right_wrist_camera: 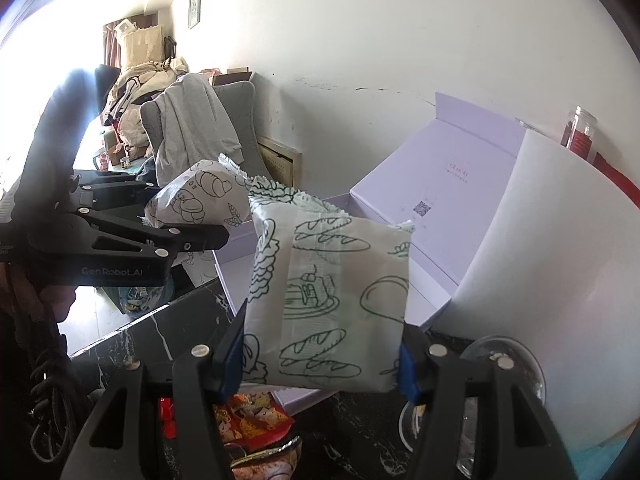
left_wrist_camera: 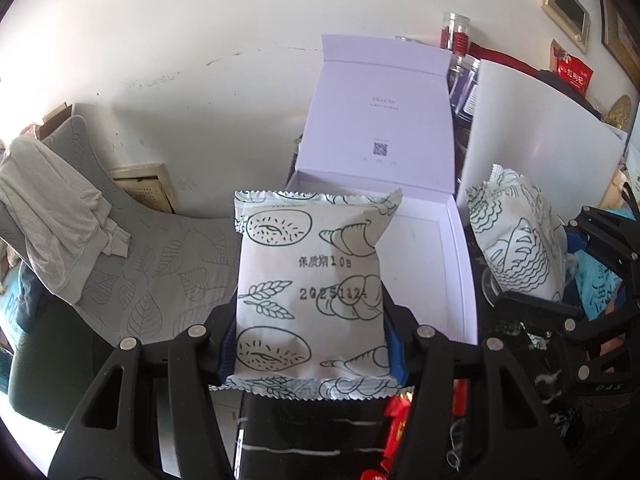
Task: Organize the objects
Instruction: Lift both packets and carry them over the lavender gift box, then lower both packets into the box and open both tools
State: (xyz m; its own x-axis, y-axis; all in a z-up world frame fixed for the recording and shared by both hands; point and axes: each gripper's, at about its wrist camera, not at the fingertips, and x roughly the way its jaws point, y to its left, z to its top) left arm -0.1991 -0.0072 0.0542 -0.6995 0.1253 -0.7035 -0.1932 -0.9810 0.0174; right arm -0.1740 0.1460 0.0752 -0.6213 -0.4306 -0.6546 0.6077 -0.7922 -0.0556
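Observation:
My left gripper (left_wrist_camera: 310,348) is shut on a white bread packet (left_wrist_camera: 312,280) printed with bagels and croissants, held up in front of the open pale lilac box (left_wrist_camera: 452,248). The box's lid (left_wrist_camera: 384,120) stands upright behind its tray. My right gripper (right_wrist_camera: 322,364) is shut on a second white packet (right_wrist_camera: 332,296) printed with baguettes, held over the near corner of the same box (right_wrist_camera: 424,300). In the left wrist view the right gripper (left_wrist_camera: 568,280) and its packet (left_wrist_camera: 516,244) show to the right of the box. In the right wrist view the left gripper (right_wrist_camera: 208,236) with its packet (right_wrist_camera: 200,200) shows at left.
The box sits on a black marble tabletop (right_wrist_camera: 160,332). A white curved sheet (right_wrist_camera: 560,280) stands right of the box. A grey chair (left_wrist_camera: 132,264) draped with a cloth stands left. Red snack wrappers (right_wrist_camera: 248,420) and a glass dish (right_wrist_camera: 508,364) lie near me. A jar (left_wrist_camera: 456,32) stands behind the lid.

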